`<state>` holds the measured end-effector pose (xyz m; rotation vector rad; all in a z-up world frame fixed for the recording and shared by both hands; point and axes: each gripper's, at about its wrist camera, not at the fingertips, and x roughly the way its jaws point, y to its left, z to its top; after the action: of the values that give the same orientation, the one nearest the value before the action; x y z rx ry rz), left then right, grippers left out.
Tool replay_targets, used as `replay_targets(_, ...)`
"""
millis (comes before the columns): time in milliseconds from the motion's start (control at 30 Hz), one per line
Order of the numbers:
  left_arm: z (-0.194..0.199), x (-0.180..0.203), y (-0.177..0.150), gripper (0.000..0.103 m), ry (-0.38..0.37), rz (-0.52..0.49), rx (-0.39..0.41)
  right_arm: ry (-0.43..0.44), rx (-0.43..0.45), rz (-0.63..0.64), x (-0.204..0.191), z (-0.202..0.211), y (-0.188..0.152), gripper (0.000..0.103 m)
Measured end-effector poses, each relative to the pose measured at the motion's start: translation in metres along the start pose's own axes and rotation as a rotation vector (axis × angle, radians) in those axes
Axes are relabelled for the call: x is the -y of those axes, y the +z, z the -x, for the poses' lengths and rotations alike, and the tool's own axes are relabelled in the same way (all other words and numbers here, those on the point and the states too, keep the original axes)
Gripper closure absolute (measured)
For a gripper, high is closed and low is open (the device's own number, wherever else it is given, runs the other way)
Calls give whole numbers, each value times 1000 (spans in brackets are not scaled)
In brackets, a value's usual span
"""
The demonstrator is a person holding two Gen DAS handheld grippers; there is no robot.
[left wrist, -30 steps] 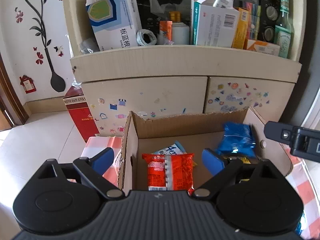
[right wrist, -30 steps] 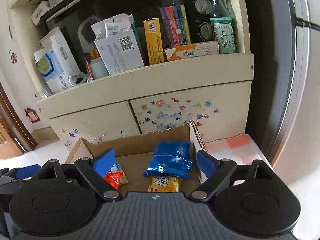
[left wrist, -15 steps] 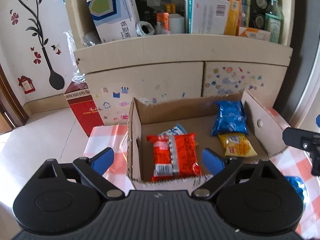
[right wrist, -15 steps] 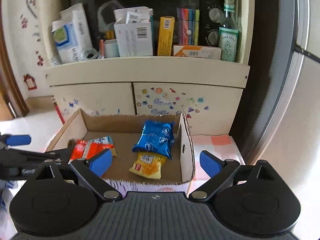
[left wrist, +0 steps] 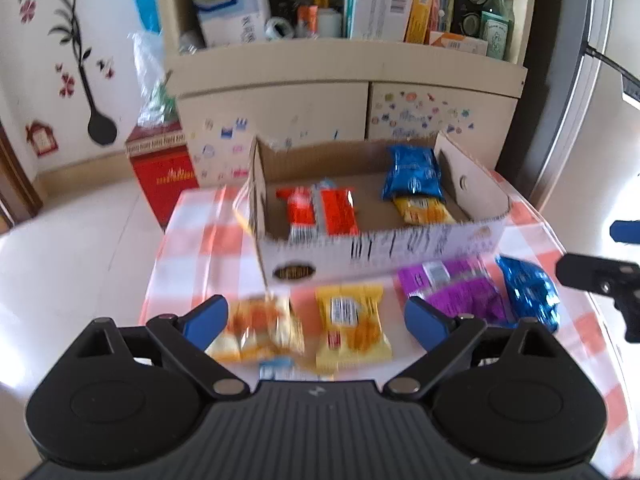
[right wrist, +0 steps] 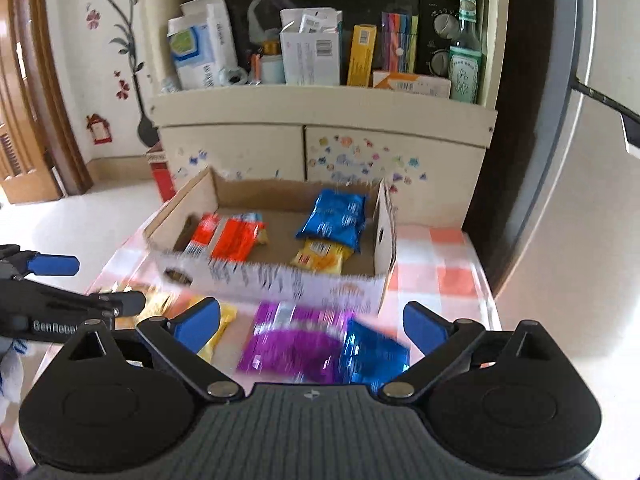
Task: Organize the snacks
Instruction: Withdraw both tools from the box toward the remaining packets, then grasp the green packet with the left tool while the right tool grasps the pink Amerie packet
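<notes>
1. Both tongs stand released with nothing between their blue pads: the left gripper (left wrist: 316, 314) and the right gripper (right wrist: 312, 320) each hang above the red-and-white checked tablecloth (left wrist: 208, 240).
2. Ahead of both, the open brown cardboard box (left wrist: 384, 248) sits on the cloth, its printed white front wall facing the tongs.
3. Inside it, ahead of the left tongs, lies a red-and-orange snack packet (left wrist: 322, 212); further right a blue foil packet (left wrist: 412, 174) overlaps the far end of a yellow packet (left wrist: 420, 210).
4. Just beneath the left tongs, on the cloth, a yellow wrapped snack (left wrist: 350, 328) lies between the pads, with a blurred orange-and-white snack bag (left wrist: 260, 328) beside the left pad.
5. Beneath the right tongs lie a purple foil packet (right wrist: 292, 342) and, touching its right edge, a crinkled blue foil bag (right wrist: 372, 352).
6. Beyond the box stands a cream cabinet (right wrist: 320, 112) with sticker-covered doors and a shelf of cartons and a green glass bottle (right wrist: 464, 52).
7. Motion blur hides the print on the packets.
</notes>
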<state>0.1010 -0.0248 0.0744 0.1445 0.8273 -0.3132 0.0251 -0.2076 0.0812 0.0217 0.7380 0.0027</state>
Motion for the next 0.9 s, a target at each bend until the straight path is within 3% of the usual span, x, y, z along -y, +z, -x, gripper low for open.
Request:
replay_targets(200,9,-5,-38,8,-25,2,-68,65,-84,-60,0,13,-33,2)
replay_targets(433,1,-7,-70,8,-20,-6,-159,31,-209,-35,-11,6,-68,2)
replay_targets(567,-9,-8,-83,8,-1,5,-207,10,-260,-13,-16,-2,-84,2)
replay_targets(900,-39,5,-93,8,-35,95,-263,29,-354,35,-39,-32,-96,2)
